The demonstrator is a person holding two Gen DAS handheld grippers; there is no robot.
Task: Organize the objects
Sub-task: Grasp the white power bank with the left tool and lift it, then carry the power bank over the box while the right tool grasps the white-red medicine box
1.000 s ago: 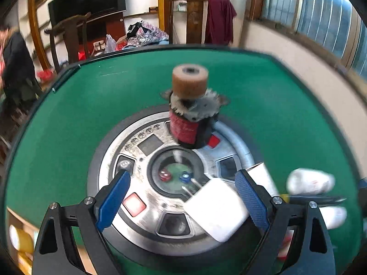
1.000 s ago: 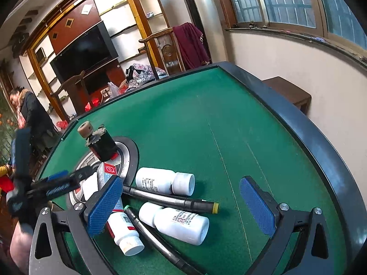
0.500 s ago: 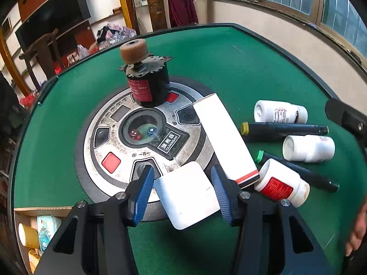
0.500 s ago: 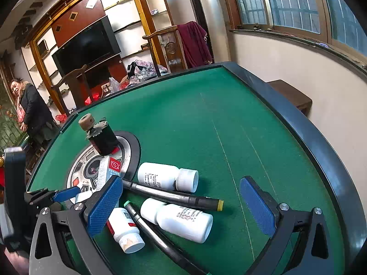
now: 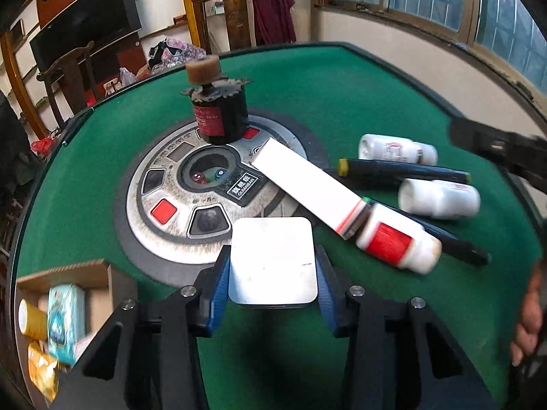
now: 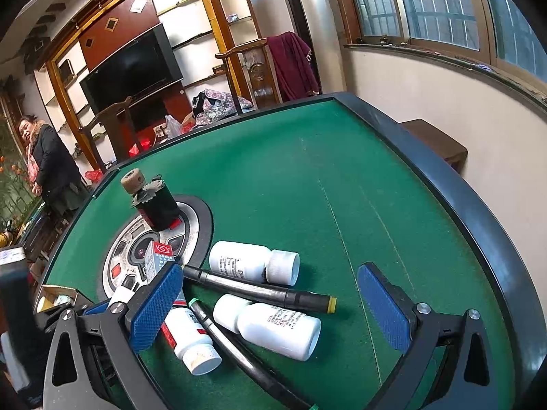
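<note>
White box gripped above the green worktop [image 5: 342, 95].
The white box [image 5: 272, 260] is clamped by the left tongs [image 5: 271, 285]; the right tongs [image 6: 270, 307] are held wide apart, empty.

Cardboard box [image 5: 65, 273] — cut off, blurred.

A flat white box [image 5: 272, 260] with rounded corners is sitting level between the blue pads [image 5: 218, 290], overlapping the near edge of the round silver console [image 5: 177, 225]. A long white carton [image 5: 307, 188] with a red stripe is lying slanted off that console, its far end touching a red-labelled white bottle [image 5: 396, 246] on its side. Two more white bottles [image 6: 253, 262] [image 6: 273, 324] are lying on the green felt, with two dark pens [image 6: 259, 288] [image 6: 236, 345] between and beneath them — one yellow-tipped, one green-tipped. A black motor [image 5: 218, 116] with a tan roller is standing upright on the console.
</note>
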